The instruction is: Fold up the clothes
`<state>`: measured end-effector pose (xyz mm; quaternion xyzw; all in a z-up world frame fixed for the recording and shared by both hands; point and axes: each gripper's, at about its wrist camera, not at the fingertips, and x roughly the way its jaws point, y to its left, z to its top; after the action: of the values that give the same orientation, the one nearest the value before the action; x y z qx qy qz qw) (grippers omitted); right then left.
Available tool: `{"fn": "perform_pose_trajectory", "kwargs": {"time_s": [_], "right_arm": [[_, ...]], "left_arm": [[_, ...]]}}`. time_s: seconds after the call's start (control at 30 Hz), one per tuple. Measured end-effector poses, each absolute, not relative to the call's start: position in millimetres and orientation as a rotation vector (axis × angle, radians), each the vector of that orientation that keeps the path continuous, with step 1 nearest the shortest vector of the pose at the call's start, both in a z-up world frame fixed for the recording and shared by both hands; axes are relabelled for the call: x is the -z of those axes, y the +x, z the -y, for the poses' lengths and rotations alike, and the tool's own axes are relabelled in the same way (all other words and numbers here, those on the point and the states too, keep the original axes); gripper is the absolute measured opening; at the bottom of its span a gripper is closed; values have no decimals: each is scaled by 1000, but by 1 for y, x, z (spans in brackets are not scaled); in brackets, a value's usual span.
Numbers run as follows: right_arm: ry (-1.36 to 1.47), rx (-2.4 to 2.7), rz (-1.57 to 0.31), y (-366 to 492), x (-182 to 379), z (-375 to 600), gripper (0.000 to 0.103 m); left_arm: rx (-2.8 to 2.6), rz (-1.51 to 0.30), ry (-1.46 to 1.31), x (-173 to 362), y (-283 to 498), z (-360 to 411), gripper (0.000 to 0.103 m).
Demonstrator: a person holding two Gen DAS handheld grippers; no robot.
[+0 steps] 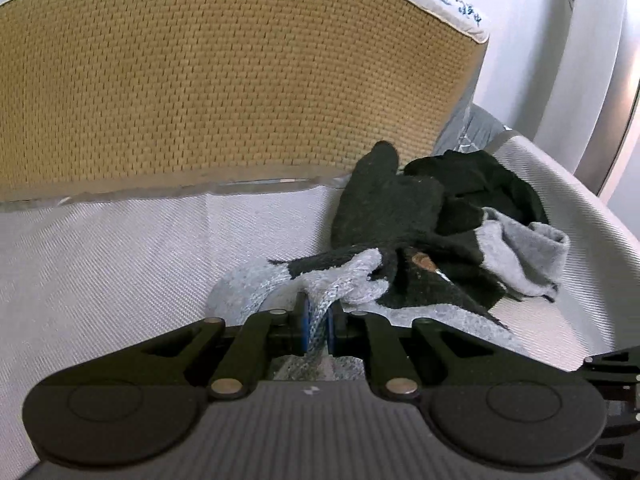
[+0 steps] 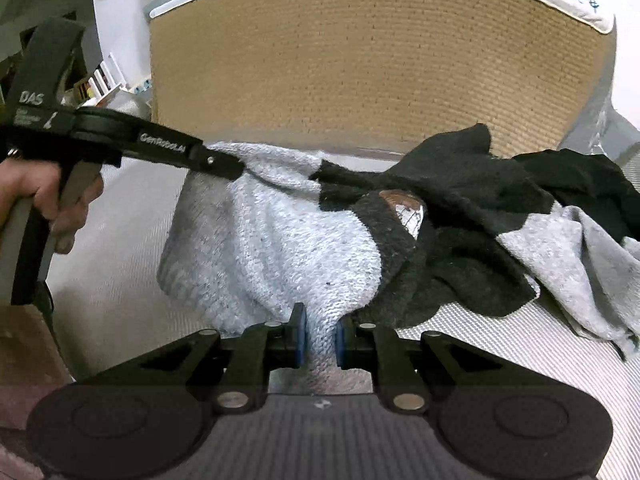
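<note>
Left wrist view, nearest the lens: the left gripper point(image 1: 318, 322) is clenched on a fold of grey knit, the blue pads point(image 1: 306, 318) pressed against it from both sides. That fold belongs to the sweater point(image 1: 400, 240), a grey and black knit garment lying crumpled on the white woven cover point(image 1: 100, 260). Just beyond the jaws the grey part bunches up; past it, the black part rises in a rumpled heap, with a small brown tag point(image 1: 424, 262) showing in the middle. A grey sleeve end point(image 1: 528, 256) lies on the far right side of the sweater. Behind the sweater stands the tan cushion point(image 1: 220, 80), upright, with a pale edge along its top. A black piece of the other tool shows at the lower right corner of this view.

Right wrist view, near to far: the right gripper point(image 2: 322, 340) grasps another bunch of the grey knit of the sweater point(image 2: 280, 248), the cloth pinched between its blue pads point(image 2: 302, 336). From there the grey fabric stretches away and up to the left gripper point(image 2: 224, 166), which comes in from the left and grips the sweater's far left edge, so the grey panel hangs taut between the two tools. A hand point(image 2: 44, 196) holds that tool's handle, left of the sweater. Right of the grey panel the black part lies in folds on the cover point(image 2: 500, 360), with the tag point(image 2: 404, 206) near its middle. The cushion point(image 2: 380, 60) stands directly behind the sweater.
</note>
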<state>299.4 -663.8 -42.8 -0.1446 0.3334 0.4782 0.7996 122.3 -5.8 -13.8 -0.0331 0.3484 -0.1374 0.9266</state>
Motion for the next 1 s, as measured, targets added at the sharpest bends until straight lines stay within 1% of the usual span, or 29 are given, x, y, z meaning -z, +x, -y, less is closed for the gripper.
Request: {"fn": "perform_pose_trajectory", "kwargs": {"time_s": [0.6,0.77,1.0], "right_arm": [[-281,-984,-731,318,31,681,15],[-256,-940,-818,341,42,683,18],[-259,-913,-822,350,39,688,22]], "left_arm": [[354,-715,-88,4,84,27,9],[361,-748,-74,14,86,34,10],[347,-766,-118,22,88,32,11]]}}
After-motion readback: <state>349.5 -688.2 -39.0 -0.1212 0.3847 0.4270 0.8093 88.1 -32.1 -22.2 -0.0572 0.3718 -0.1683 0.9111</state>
